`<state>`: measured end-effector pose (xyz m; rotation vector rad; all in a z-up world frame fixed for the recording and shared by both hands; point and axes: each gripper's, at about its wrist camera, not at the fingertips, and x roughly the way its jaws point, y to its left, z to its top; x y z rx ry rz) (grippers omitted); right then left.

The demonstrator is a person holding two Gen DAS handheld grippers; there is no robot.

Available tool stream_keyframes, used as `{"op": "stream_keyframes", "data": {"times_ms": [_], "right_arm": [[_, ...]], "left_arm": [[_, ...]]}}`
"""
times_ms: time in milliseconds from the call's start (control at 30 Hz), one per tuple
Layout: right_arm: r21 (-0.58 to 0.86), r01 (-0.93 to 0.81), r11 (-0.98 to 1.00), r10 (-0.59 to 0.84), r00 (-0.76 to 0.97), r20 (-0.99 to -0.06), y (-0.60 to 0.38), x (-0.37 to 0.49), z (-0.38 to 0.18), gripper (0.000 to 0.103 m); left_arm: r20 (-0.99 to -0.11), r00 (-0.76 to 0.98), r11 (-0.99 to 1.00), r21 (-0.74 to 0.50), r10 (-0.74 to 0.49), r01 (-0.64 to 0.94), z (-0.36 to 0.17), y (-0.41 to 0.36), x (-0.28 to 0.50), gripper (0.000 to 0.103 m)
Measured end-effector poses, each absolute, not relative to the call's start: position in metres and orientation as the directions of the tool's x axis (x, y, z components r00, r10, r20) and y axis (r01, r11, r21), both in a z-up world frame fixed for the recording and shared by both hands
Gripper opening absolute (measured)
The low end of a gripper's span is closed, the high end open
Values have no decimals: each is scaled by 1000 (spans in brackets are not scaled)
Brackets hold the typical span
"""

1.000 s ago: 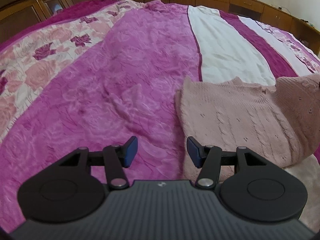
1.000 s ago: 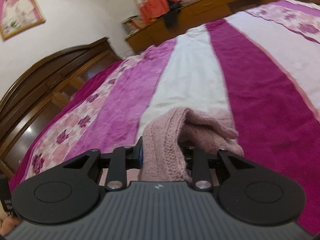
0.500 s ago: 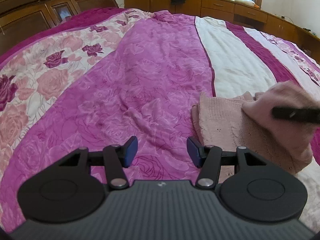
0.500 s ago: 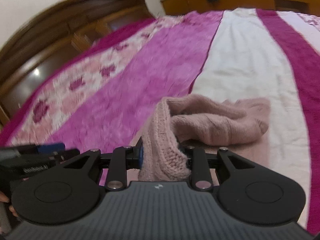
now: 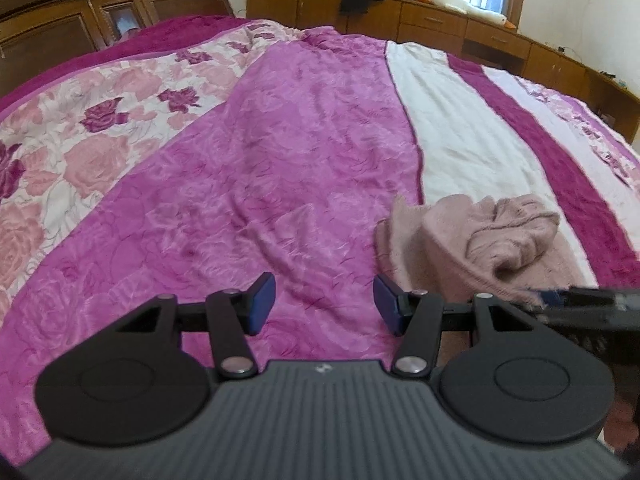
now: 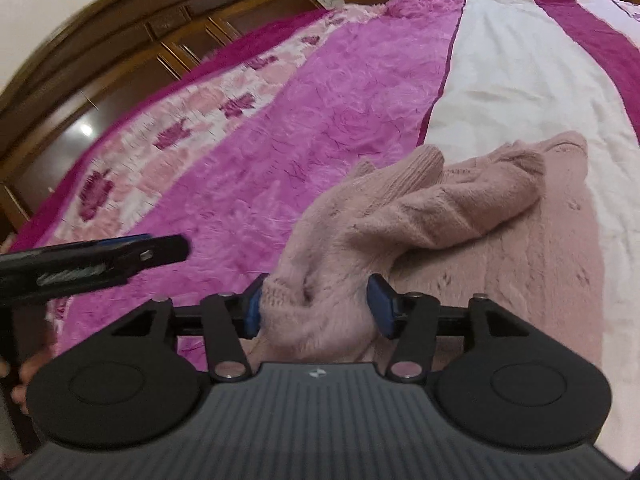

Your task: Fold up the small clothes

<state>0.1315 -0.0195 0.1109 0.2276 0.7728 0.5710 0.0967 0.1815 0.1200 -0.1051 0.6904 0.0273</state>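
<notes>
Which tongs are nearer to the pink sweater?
Right. The right tongs have the sweater edge between their pads, jaws just opening. The left tongs hang open over the blanket beside it.

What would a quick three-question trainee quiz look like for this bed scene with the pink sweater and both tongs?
1. True or false: the left tongs grip the pink sweater.
2. The sweater lies on: A the blanket; B a wooden cabinet; C the floor.
3. What sits between the pads of the right tongs?

Key: 1 false, their pads are apart with nothing between them. 2 A. 3 A bunch of the sweater's knit; these jaws have just been opening, with the knit between them.
</notes>
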Motion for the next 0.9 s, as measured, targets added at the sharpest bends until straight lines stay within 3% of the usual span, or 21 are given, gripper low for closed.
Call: {"op": "stream_keyframes", "data": {"times_ms": [167,333,533,900], "right_arm": [[394,-396,829,558,622,-549,-50,106,126,60],[354,-307,883,459,719,-521,-87,93,133,60],[426,-182,886,410,736,-539,-131,98,115,61],[474,-108,874,389,739,-550,-157,104,89,61]], "left_arm": [[-617,783,993,-117,-74,2,127,160,103,56],[-595,792,990,-110,-136,86,134,128,109,56],[-580,786,976,-101,-216,194,133,89,125,56],[-661,712,953,-16,-237,303,83,48,174,56]]}}
